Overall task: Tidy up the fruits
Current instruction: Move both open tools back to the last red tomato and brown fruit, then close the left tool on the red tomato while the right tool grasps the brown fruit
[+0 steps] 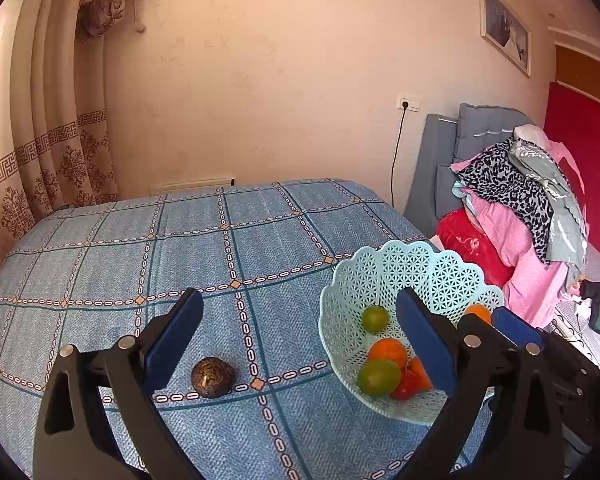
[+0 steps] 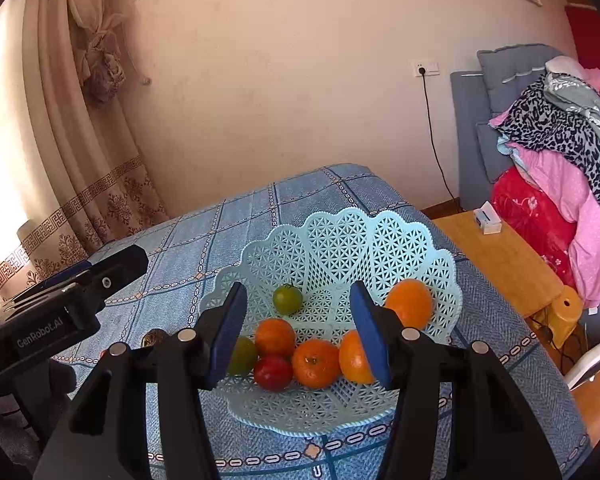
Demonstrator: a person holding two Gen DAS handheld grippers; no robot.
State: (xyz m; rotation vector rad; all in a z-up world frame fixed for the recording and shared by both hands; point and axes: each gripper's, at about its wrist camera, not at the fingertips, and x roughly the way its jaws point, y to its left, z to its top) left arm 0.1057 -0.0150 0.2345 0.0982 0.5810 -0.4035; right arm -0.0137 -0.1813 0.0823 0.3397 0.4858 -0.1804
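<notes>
A pale blue lattice basket (image 2: 340, 232) stands on the blue checked tablecloth (image 1: 180, 248) and holds several fruits. Among them are oranges (image 2: 315, 363), a red fruit (image 2: 273, 373) and a green one (image 2: 287, 299). My right gripper (image 2: 299, 336) hangs open just over the basket's front, nothing between its fingers. A dark brown round fruit (image 1: 213, 377) lies alone on the cloth, left of the basket (image 1: 412, 264). My left gripper (image 1: 300, 340) is open above the cloth, and the brown fruit sits just inside its left finger (image 1: 176, 336). In the right wrist view the brown fruit (image 2: 155, 337) is half hidden.
Right of the table stand a low wooden side table (image 2: 500, 264) with a small white box (image 2: 487, 220) and a yellow stool (image 2: 568, 308). A pile of clothes (image 2: 560, 160) lies on grey cushions beyond. Curtains (image 1: 40, 160) hang at the left. Bare cloth stretches behind the basket.
</notes>
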